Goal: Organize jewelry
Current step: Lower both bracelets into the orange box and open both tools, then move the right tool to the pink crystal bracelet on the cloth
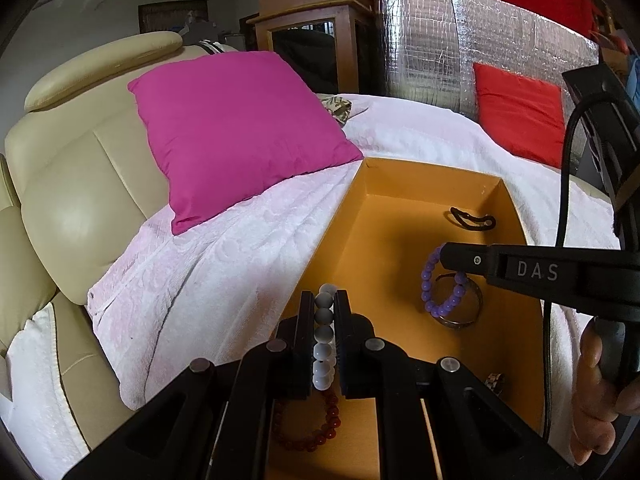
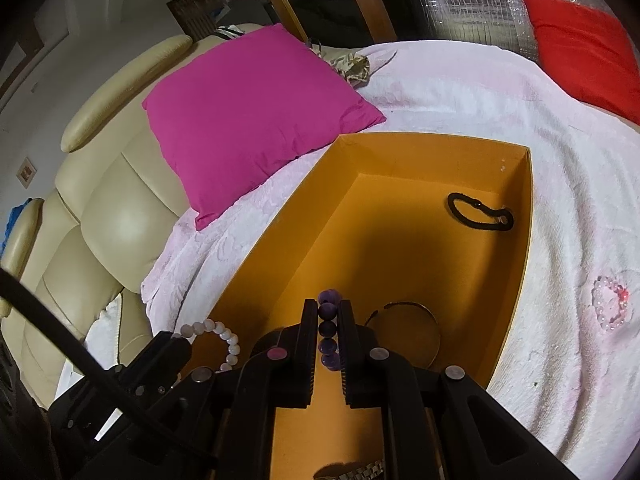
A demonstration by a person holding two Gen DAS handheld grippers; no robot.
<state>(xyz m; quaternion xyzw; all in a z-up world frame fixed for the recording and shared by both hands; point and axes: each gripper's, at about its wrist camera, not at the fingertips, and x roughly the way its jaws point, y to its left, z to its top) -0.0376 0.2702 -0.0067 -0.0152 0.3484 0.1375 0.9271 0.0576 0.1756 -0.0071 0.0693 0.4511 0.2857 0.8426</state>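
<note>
An orange box (image 1: pixel 432 174) lies on a pale pink blanket. Over its near left wall, my left gripper (image 1: pixel 325 300) is shut on a white-and-grey bead bracelet (image 1: pixel 323 336), which shows as a curved strand (image 2: pixel 226 338) in the right wrist view. Over the box floor, my right gripper (image 2: pixel 327 304) is shut on a purple bead bracelet (image 2: pixel 328 330); its loop (image 1: pixel 438 298) hangs from that gripper (image 1: pixel 446 256) above a metal bangle (image 1: pixel 460 318). Inside the box (image 2: pixel 420 156) also lie a black hair tie (image 2: pixel 480 210) and a dark red bead bracelet (image 1: pixel 312 430).
A pink bead bracelet (image 2: pixel 610 306) lies on the blanket (image 2: pixel 560 140) right of the box. A metal watch band (image 2: pixel 360 470) sits at the box's near end. A magenta cushion (image 1: pixel 236 132) and a red cushion (image 1: pixel 520 112) rest behind, with a cream leather sofa (image 1: pixel 72 184) at the left.
</note>
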